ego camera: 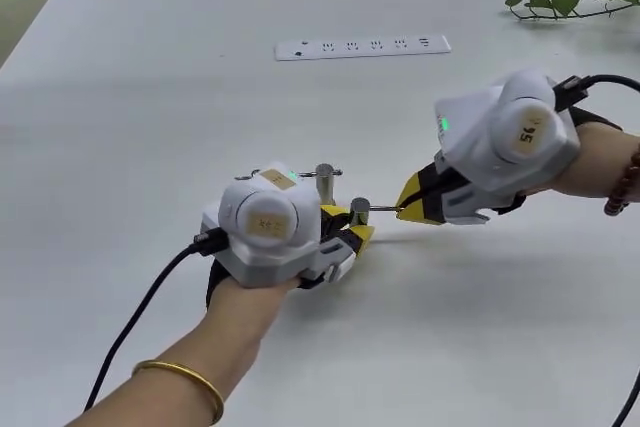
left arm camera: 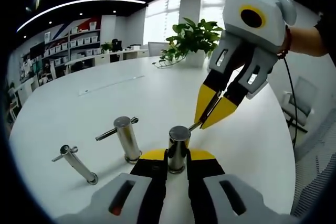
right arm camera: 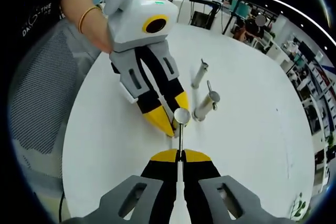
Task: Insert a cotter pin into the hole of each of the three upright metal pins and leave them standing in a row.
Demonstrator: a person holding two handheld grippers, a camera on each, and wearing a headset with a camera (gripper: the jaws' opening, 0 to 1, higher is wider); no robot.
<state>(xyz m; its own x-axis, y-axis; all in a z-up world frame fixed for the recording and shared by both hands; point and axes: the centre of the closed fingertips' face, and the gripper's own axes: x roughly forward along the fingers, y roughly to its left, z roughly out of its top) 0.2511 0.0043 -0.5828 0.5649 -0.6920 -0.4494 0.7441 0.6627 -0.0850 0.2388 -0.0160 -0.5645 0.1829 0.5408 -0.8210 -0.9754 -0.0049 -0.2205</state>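
Metal pin (left arm camera: 178,148) stands clamped in the left hand-held gripper (right arm camera: 172,119); the right hand-held gripper (left arm camera: 203,122) pinches a cotter pin (right arm camera: 180,140) touching it.

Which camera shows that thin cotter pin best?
The right gripper view: the cotter pin runs plainly from the fingers to the metal pin. The left gripper view shows just its tip; the head view, a short sliver.

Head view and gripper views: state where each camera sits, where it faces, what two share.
Head view: on the person's head, facing down at the table; both forearms show.
Left gripper view: on the left tongs, facing the held metal pin; right tongs opposite.
Right gripper view: on the right tongs, facing back along the cotter pin; left forearm shows.
Shared: all show that pin and two other pins.
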